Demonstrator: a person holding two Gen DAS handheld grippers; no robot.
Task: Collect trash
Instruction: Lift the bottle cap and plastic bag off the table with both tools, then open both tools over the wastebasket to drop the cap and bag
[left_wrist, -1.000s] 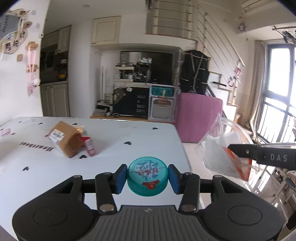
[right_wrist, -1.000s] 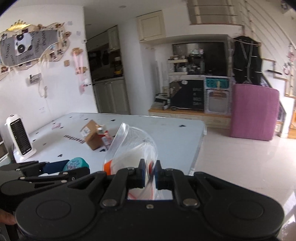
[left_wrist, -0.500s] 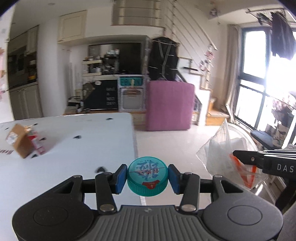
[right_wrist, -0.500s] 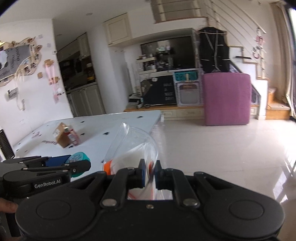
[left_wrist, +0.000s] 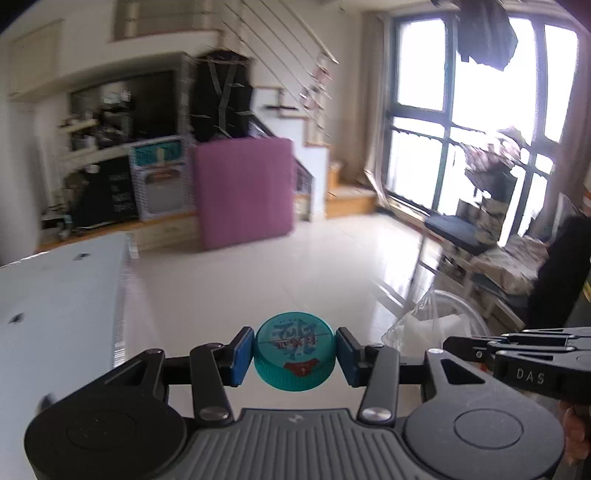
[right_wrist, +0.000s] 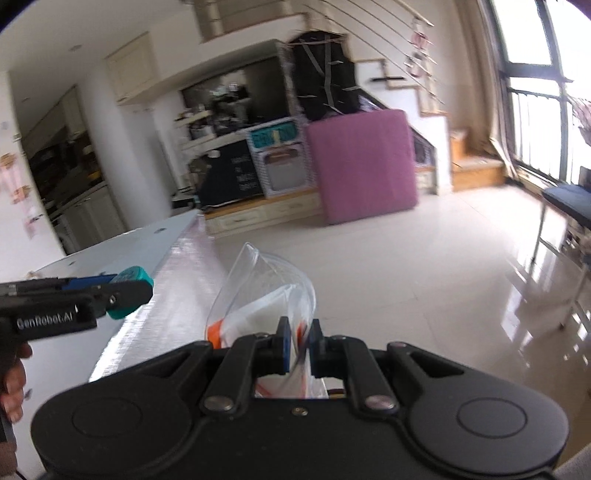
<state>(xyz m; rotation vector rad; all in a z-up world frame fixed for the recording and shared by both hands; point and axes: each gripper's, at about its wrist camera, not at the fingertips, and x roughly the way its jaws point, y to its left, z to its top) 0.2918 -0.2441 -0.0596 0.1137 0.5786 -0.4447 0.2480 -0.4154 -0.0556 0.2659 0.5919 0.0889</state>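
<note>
My left gripper (left_wrist: 294, 355) clamps the teal cap (left_wrist: 294, 354) at lower centre of its view; my right gripper (right_wrist: 298, 345) pinches the clear bag (right_wrist: 266, 291). Bag mouth sits lower right of the cap (left_wrist: 430, 325), white table (left_wrist: 55, 295) beyond at left.

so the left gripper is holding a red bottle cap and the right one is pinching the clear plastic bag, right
Not quite: the bottle cap is teal, not red; only a small red mark shows on its label. The left wrist view shows it clamped between the jaws of the left gripper. The rest holds: in the right wrist view the right gripper is pinching the clear plastic bag.
</note>
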